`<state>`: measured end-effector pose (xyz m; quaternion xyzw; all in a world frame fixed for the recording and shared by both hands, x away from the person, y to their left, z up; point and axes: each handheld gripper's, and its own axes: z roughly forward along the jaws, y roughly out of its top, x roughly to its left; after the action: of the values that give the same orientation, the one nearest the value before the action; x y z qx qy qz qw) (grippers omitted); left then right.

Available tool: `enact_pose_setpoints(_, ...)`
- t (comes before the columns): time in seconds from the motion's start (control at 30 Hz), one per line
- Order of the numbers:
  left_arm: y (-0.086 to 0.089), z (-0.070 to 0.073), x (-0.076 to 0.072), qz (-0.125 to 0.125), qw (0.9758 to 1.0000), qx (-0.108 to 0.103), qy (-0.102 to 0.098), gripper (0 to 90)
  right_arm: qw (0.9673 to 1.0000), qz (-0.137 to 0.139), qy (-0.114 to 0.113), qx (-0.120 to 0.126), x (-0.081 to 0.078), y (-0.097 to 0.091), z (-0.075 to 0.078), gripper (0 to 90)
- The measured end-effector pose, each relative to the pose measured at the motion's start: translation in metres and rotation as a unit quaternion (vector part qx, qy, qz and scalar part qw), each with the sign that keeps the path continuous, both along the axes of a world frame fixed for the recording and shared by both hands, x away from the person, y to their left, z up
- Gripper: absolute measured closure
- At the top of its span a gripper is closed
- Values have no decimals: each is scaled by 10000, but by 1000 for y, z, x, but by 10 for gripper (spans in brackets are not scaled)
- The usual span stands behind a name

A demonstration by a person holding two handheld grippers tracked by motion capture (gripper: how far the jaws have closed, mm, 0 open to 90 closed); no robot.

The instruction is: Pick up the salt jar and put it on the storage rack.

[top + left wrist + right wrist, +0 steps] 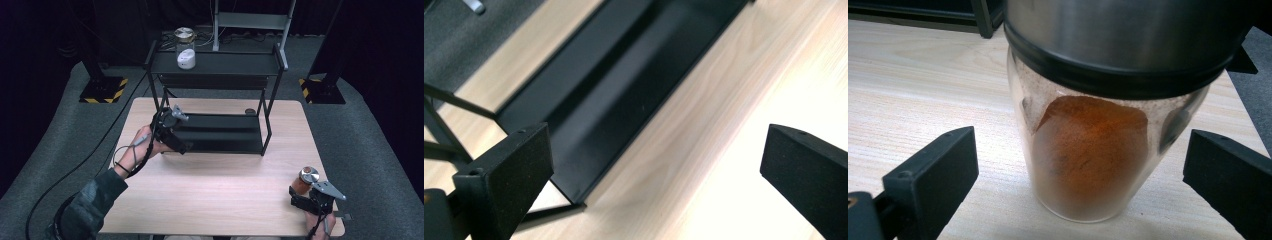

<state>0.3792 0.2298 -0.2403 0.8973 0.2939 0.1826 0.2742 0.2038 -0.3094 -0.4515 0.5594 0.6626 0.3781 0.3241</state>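
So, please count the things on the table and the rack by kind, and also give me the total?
Jars: 2, one with orange powder on the table, one with white contents on the top shelf
Rack: 1
Tools: 2, left, right
Total: 5
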Motion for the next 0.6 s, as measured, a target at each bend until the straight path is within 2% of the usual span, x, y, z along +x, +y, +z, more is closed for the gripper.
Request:
enact_pose_setpoints(0.13, 0, -26, -11, 68, 10000, -3, -32, 0, 10000, 0, 6, -9, 0, 0, 0, 0)
enact_pose_setpoints(0.23, -2, -45, -17, 83, 9999, 105, 24, 0, 10000, 4, 9, -13, 0, 0, 0, 0)
enact_pose_setpoints(0.33, 0, -67, -21, 139, 9998, 61, 141, 0, 10000, 1, 13, -14, 0, 1, 0, 0)
enact_pose_setpoints(0.6, 3, -111, -38, 341, 9993, -20, 165, 0, 10000, -4, 15, -30, 0, 1, 0, 0)
